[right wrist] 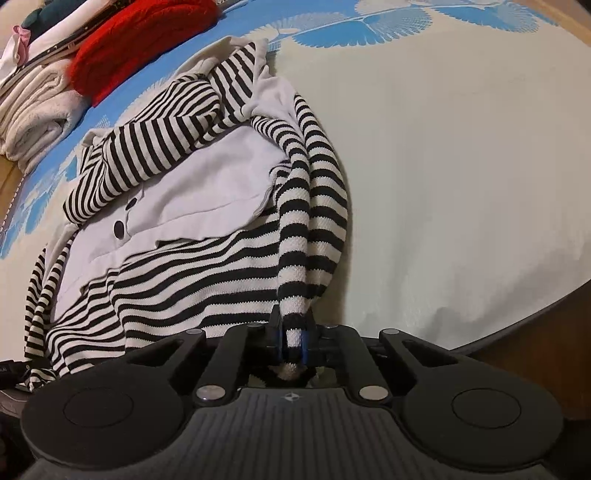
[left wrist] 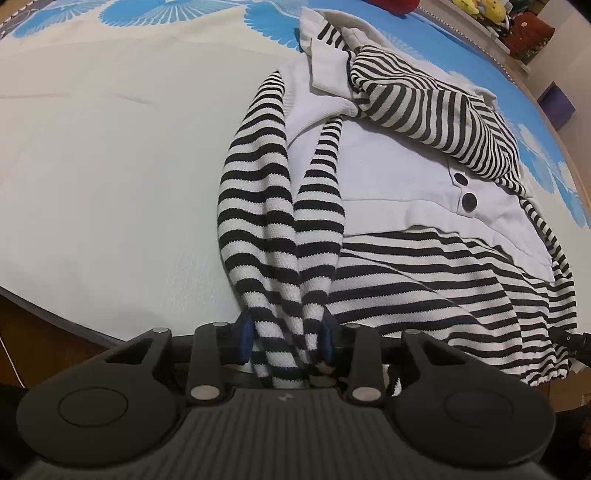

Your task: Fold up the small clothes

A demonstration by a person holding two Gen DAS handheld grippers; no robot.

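Observation:
A small black-and-white striped top with a white front panel [left wrist: 399, 173] and two black buttons lies rumpled on the bed. Its striped sleeve [left wrist: 258, 221] runs toward me in the left wrist view. My left gripper [left wrist: 286, 341] is shut on that sleeve, blue pads on both sides. In the right wrist view the same garment [right wrist: 192, 173] lies to the left, and my right gripper [right wrist: 293, 341] is shut on the cuff end of a striped sleeve [right wrist: 314, 221]. Both grips sit near the bed's front edge.
The bed cover [left wrist: 110, 166] is pale with blue fan prints at the far side. A red knit [right wrist: 136, 48] and folded cream towels [right wrist: 33, 107] are stacked at the far left. Plush toys [left wrist: 480, 11] sit on a shelf beyond.

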